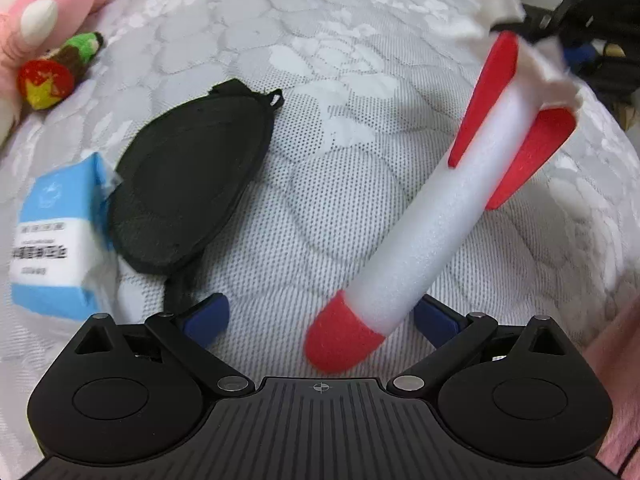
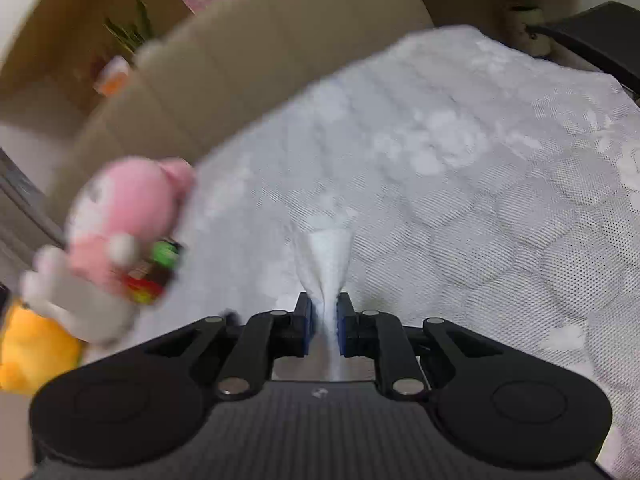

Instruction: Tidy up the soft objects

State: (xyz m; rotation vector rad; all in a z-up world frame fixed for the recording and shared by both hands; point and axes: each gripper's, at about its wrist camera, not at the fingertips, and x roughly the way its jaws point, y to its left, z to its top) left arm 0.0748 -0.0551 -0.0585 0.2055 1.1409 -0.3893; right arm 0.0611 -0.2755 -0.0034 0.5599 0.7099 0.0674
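While left tongs (image 1: 320, 316) gape, right tongs (image 2: 324, 320) pinch foam rocket (image 1: 436, 216), seen whole leftward.

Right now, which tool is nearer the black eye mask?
Left. The left tool hangs open just over the black eye mask, whose strap runs to its left finger. The right tool, shut on the foam rocket, has no mask in its view.

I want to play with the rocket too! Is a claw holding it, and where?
Yes. The right gripper is shut on the foam rocket, pinching its white tail end. The left gripper is open, holding nothing.
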